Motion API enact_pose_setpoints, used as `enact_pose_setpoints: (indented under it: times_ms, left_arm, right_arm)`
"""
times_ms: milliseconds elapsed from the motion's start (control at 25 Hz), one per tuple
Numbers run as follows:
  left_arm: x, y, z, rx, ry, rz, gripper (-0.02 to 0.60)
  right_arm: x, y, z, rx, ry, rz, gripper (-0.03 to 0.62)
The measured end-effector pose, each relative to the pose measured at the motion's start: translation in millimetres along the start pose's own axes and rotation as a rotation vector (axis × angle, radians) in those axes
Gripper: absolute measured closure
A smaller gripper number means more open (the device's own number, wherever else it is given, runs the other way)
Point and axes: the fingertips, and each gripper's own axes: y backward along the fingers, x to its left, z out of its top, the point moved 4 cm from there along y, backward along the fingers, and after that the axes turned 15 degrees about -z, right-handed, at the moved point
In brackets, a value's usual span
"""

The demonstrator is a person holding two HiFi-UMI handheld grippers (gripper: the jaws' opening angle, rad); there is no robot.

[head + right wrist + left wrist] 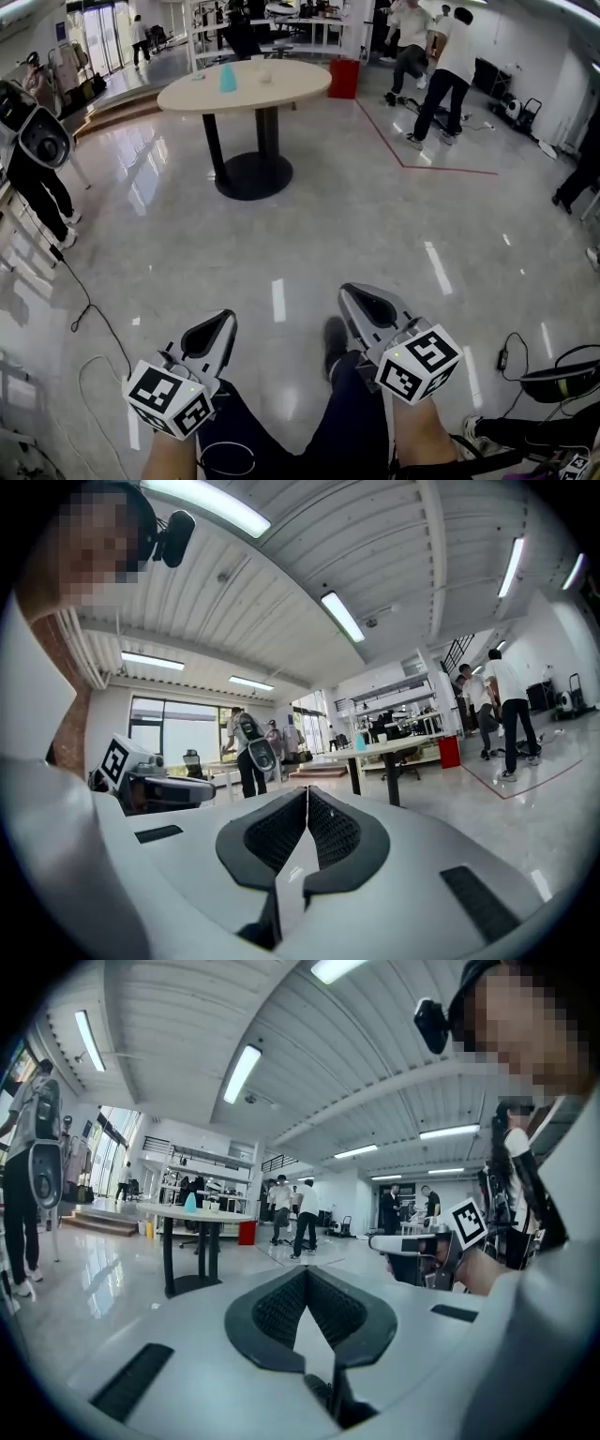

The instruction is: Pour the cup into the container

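Note:
Both grippers are held low over the shiny floor, far from the round table (246, 87) at the back. On that table stand a teal container (228, 79) and a small white cup (266, 77); the left gripper view shows the teal container (190, 1202) on the table (192, 1211), the right gripper view shows the teal container (360, 742) beside the white cup (382, 738). My left gripper (228, 319) is shut with nothing in it, its jaws meeting (307, 1272). My right gripper (349, 292) is likewise shut and empty (307, 792).
A red bin (343, 78) stands behind the table. People (445, 66) walk at the back right, another person (33, 141) stands at the left. Cables (84, 309) trail over the floor at the left and a charger cable (506, 356) lies at the right. My own legs (347, 412) are below.

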Motion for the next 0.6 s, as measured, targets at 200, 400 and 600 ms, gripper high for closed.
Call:
enact_pose_setpoints:
  times_ms: [200, 400, 600]
  left_arm:
    - [16.5, -32.3, 10.3, -0.001, -0.003, 0.018, 0.58]
    - [28.8, -63.9, 34.3, -0.031, -0.056, 0.042, 0.58]
    - [47.4, -94.0, 36.7, -0.042, -0.04, 0.067, 0.581]
  right_arm:
    - [-16.6, -21.7, 3.2, 0.007, 0.009, 0.033, 0.588]
    - [-41.5, -52.3, 28.7, -0.031, 0.05, 0.07, 0.588]
    - [-70.5, -80.3, 37.5, -0.03, 0.06, 0.081, 0.588]
